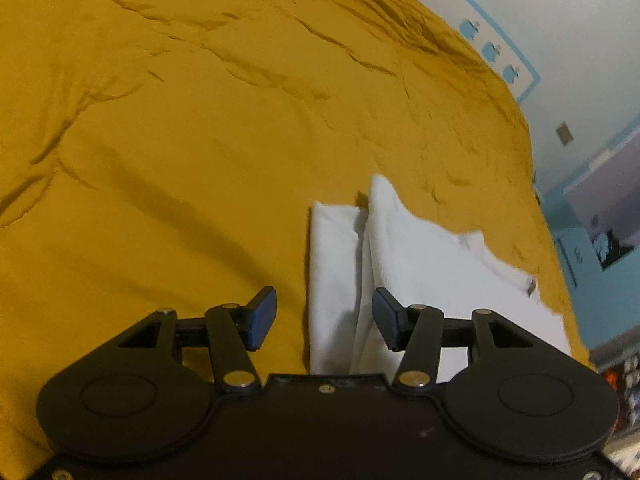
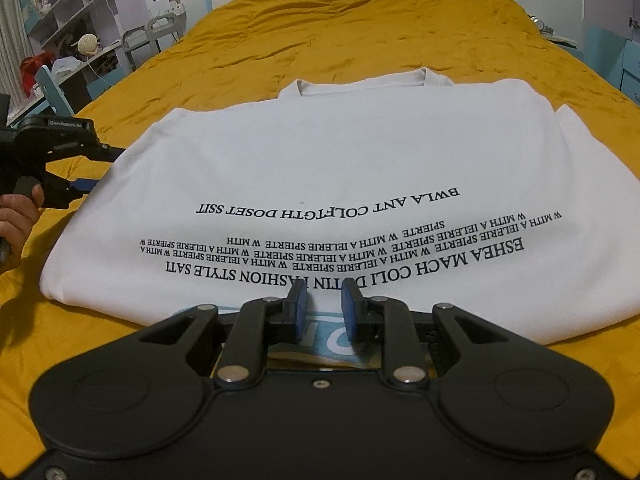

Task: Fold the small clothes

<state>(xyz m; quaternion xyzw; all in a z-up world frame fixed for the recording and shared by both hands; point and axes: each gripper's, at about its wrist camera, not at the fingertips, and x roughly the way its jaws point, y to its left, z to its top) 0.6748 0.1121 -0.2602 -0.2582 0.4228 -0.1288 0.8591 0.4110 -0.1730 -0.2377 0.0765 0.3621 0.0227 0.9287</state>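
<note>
One white T-shirt flat, collar pointing away, hem nearest.

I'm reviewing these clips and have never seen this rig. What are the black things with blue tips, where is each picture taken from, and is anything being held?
They are hand-held grippers, each with a camera looking along its two fingers. The left hand-held gripper hovers with jaws apart over a folded side of the white T-shirt, holding nothing. The right hand-held gripper sits at the shirt's near hem, jaws nearly together; whether they pinch cloth is unclear. The shirt lies on a mustard bedspread. A person's hand shows at the left edge.
</note>
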